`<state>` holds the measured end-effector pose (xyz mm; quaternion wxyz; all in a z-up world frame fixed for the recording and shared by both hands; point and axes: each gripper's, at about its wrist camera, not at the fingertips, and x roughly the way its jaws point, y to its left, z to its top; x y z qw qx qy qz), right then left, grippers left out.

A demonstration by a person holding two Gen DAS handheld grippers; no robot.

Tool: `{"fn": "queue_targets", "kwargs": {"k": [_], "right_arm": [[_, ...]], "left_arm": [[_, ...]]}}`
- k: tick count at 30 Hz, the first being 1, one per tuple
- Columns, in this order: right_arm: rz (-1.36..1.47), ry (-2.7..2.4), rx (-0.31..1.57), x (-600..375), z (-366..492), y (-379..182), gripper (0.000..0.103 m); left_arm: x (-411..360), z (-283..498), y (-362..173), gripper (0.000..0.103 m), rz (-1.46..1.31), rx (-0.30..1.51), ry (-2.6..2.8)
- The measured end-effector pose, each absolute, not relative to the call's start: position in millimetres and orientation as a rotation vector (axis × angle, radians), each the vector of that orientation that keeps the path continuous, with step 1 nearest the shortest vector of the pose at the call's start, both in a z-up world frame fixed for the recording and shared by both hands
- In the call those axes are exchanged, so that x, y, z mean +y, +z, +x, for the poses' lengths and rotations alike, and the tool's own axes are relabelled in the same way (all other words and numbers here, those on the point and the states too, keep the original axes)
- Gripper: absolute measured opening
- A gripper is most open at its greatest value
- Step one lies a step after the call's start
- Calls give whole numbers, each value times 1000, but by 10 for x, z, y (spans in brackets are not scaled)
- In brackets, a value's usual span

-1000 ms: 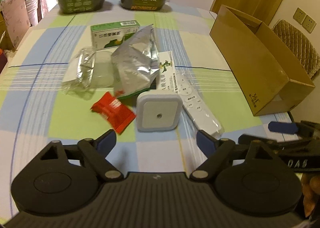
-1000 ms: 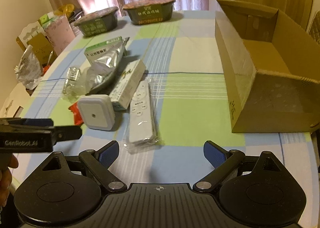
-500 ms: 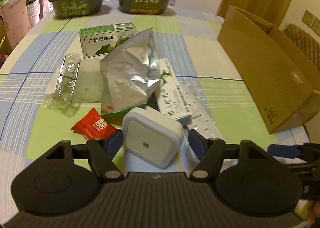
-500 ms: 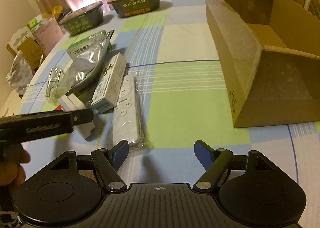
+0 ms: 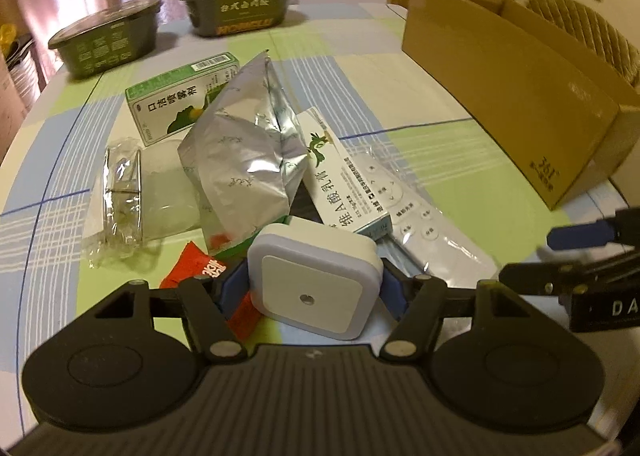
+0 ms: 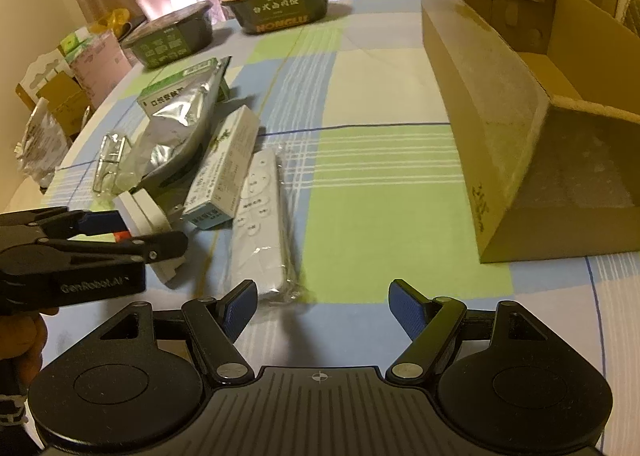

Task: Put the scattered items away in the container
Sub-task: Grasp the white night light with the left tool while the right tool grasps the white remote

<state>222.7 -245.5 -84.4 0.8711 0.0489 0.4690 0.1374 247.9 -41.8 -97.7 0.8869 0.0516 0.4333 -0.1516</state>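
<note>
Blue pads of our left gripper point(image 5: 312, 288) press both sides of the white night light point(image 5: 314, 280), gripping it on the checked tablecloth point(image 5: 360, 68). Touching it behind: a red packet point(image 5: 192, 268), foil bag point(image 5: 244, 152), and white carton point(image 5: 340, 180) over the wrapped remote point(image 6: 260, 224). Our right gripper point(image 6: 320, 312) hovers spread wide, nothing between its pads. Cardboard box point(image 6: 532, 128) stands well apart, right.

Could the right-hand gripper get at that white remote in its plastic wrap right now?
Probably yes: the right gripper has open jaws, and the white plastic-wrapped remote lies just ahead, slightly left, its near end uncovered.
</note>
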Motion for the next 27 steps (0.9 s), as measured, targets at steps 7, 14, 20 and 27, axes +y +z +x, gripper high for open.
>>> {"fn": "queue_targets", "kwargs": {"k": [7, 14, 20, 27], "right_arm": [[74, 351, 960, -2315, 2271, -833, 79], [-56, 427, 917, -2010, 2438, -887, 79], [-176, 458, 902, -1779, 2612, -1017, 79], [-177, 449, 936, -1760, 2685, -1129, 66]], "left_arm": [[-307, 2253, -876, 62, 143, 910, -339], [-89, 1948, -899, 62, 135, 947, -296], [-74, 1887, -928, 63, 165, 932, -314], [-93, 1911, -963, 67, 196, 922, -332]]}}
